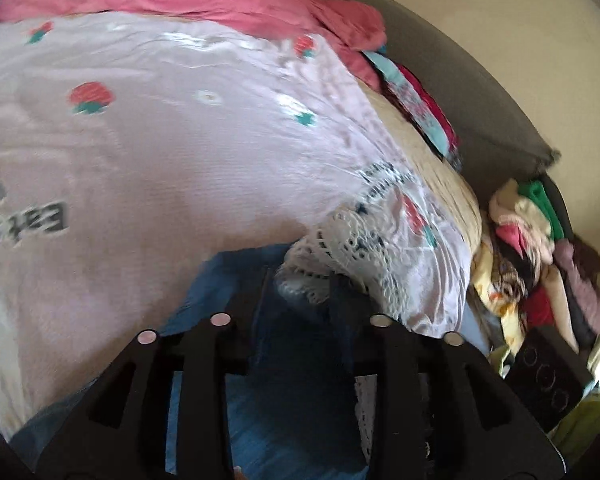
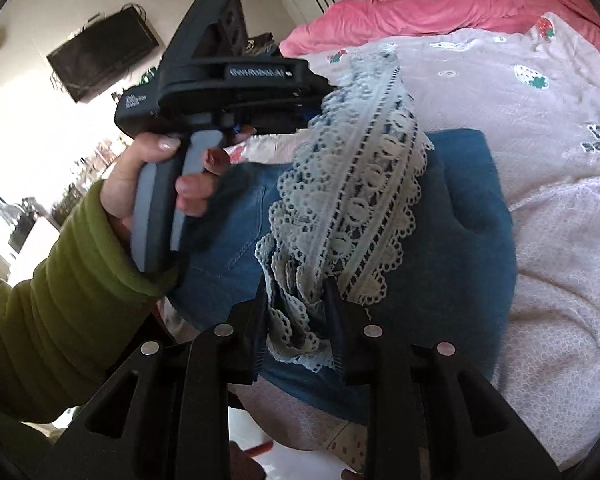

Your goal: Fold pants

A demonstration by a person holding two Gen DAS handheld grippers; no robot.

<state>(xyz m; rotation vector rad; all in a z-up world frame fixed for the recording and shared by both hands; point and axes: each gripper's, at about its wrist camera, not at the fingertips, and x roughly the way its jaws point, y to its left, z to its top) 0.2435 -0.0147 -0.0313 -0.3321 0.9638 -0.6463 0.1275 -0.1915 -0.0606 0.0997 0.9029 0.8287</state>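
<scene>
We see the bed [image 2: 560,184] spread with a strawberry-print cover, and the blue pants [image 2: 452,208] lying near its front edge. Our right gripper [image 2: 300,320] is clamped on the pants' lace hem [image 2: 356,184]. Our left gripper [image 2: 316,100] meets the hem's far end; through the blur, its grip seems to have loosened.

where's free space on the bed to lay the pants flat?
Free: the pale strawberry-print sheet between the blue pants and the pink duvet. Crowded: the clothes pile heaped beside the bed's edge, and the near edge, where both tools hold the lace trim.
</scene>
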